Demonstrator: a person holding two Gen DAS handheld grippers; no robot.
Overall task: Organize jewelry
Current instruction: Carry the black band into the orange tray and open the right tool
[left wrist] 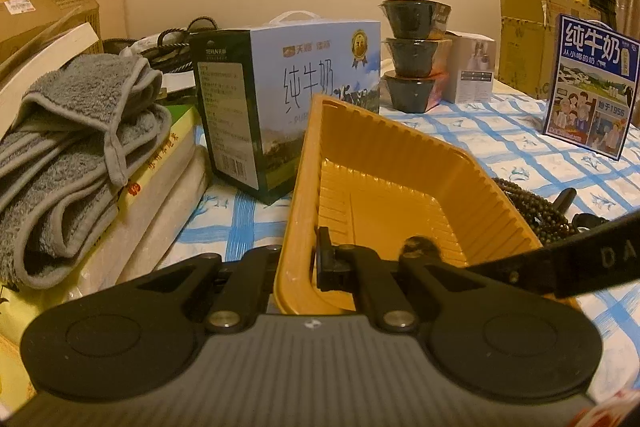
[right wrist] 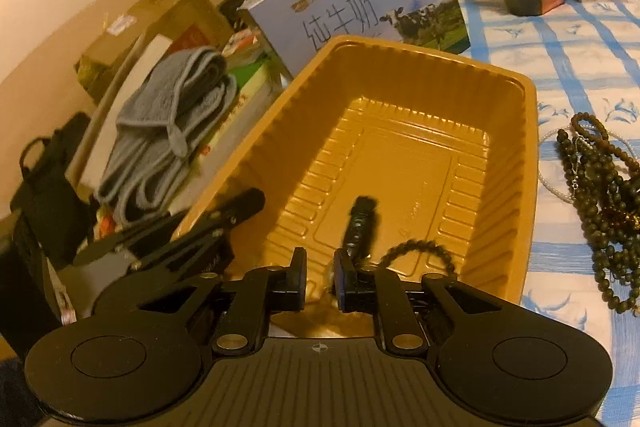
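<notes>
A ribbed yellow plastic tray (right wrist: 516,167) stands on the blue-checked tablecloth. My left gripper (left wrist: 300,259) is shut on the tray's near left wall (left wrist: 292,211), one finger outside and one inside; in the right wrist view it shows at the tray's left rim (right wrist: 236,211). My right gripper (right wrist: 320,267) hovers over the tray's near end with a small gap between its jaws and nothing pinched. A dark bead bracelet (right wrist: 416,246) with a blurred black tassel (right wrist: 360,223) is just beyond its right finger, inside the tray. A pile of dark bead necklaces (right wrist: 600,187) lies on the cloth to the right of the tray.
A milk carton box (left wrist: 312,75) stands right behind the tray. Folded grey towels (left wrist: 80,147) on books crowd the left. Stacked dark bowls (left wrist: 416,55), a small white box (left wrist: 472,67) and another milk carton (left wrist: 592,87) stand at the back right.
</notes>
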